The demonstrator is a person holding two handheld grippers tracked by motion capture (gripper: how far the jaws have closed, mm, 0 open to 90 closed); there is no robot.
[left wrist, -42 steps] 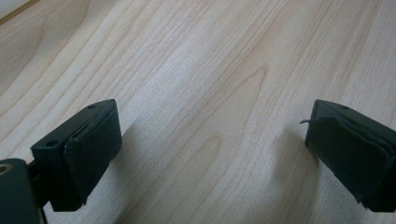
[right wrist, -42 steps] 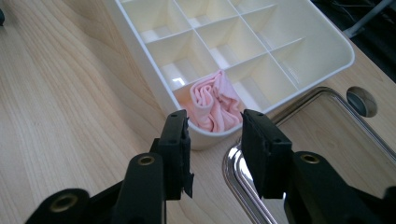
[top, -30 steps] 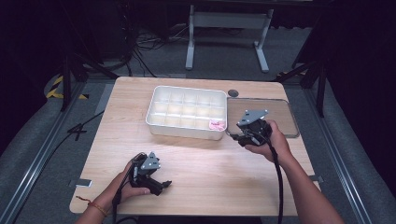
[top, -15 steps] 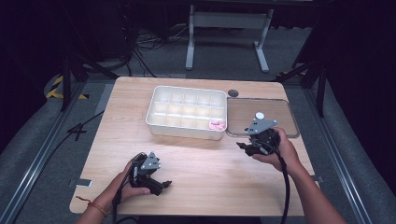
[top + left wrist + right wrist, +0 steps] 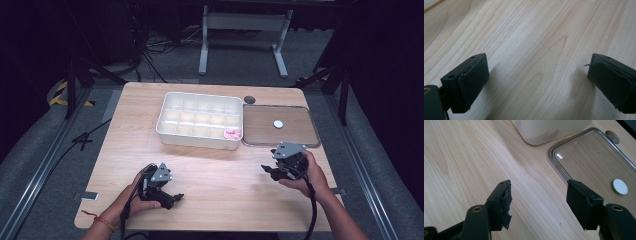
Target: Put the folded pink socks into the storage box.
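Bare table between grippers

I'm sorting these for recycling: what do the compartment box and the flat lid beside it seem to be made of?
The compartment box looks like milky, translucent plastic: its walls and dividers glow pale and slightly see-through. The flat lid seems clear, glossy plastic, since wood grain shows through it and its rim catches glare; glass is less likely but cannot be ruled out.

No readable text, seemingly.

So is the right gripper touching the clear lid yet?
Apart. The right gripper view shows the right gripper open, bare table between its jaws, the clear lid lying beyond them.
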